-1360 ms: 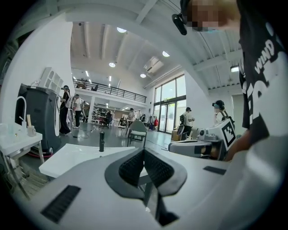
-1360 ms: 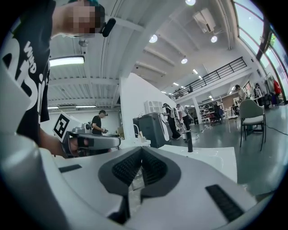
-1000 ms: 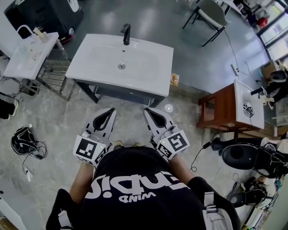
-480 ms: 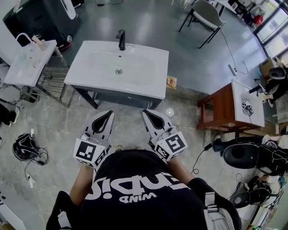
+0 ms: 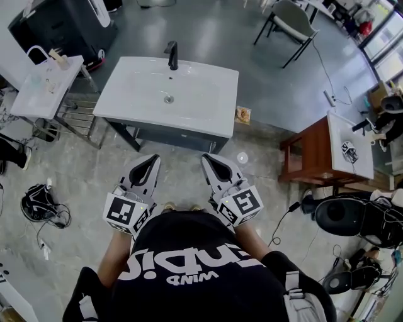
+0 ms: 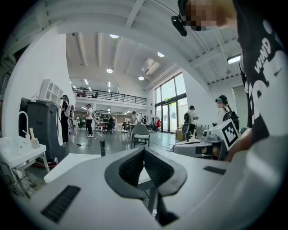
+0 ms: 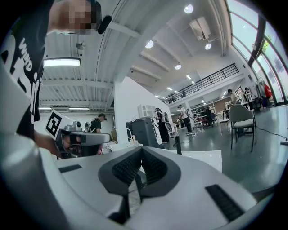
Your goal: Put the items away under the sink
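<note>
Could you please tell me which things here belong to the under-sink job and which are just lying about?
Job: sink, dark cabinet beneath, left gripper, right gripper; probably the floor packet and white disc.
Lying about: chair, wooden side table, cable bundle, small white table.

Glossy grey concrete floor meets mottled stone tiles. 1 grey chair stands beyond, a brown wooden table right; tall windows admit daylight.
</note>
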Demonstrator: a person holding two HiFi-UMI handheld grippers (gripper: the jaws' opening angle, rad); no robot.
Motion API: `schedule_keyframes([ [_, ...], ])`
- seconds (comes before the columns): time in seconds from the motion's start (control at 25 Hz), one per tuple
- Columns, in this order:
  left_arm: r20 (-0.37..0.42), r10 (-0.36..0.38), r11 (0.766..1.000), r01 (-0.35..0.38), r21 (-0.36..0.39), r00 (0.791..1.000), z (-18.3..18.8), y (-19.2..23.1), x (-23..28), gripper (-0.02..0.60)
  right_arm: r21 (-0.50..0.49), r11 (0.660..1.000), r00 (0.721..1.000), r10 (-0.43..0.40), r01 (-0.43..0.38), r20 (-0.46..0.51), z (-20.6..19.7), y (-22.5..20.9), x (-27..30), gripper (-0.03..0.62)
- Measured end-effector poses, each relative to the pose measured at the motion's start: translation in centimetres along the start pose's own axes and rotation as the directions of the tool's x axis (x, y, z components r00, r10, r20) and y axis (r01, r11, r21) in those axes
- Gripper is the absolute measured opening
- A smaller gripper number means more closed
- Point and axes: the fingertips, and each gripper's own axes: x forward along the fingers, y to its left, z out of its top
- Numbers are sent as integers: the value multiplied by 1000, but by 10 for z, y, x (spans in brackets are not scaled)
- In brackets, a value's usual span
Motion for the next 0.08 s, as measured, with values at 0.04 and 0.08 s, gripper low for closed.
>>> schedule_keyframes([
  [0.04,-1,1,1000,-1,-1,1000,0,-2,0,18,-1,1000,1000,2,-2,1,0,1,-1,18],
  [0.08,-2,1,1000,-1,-2,1000,-1,-3,0,18,-2,1000,1000,4,-4,3,0,2,-1,18],
])
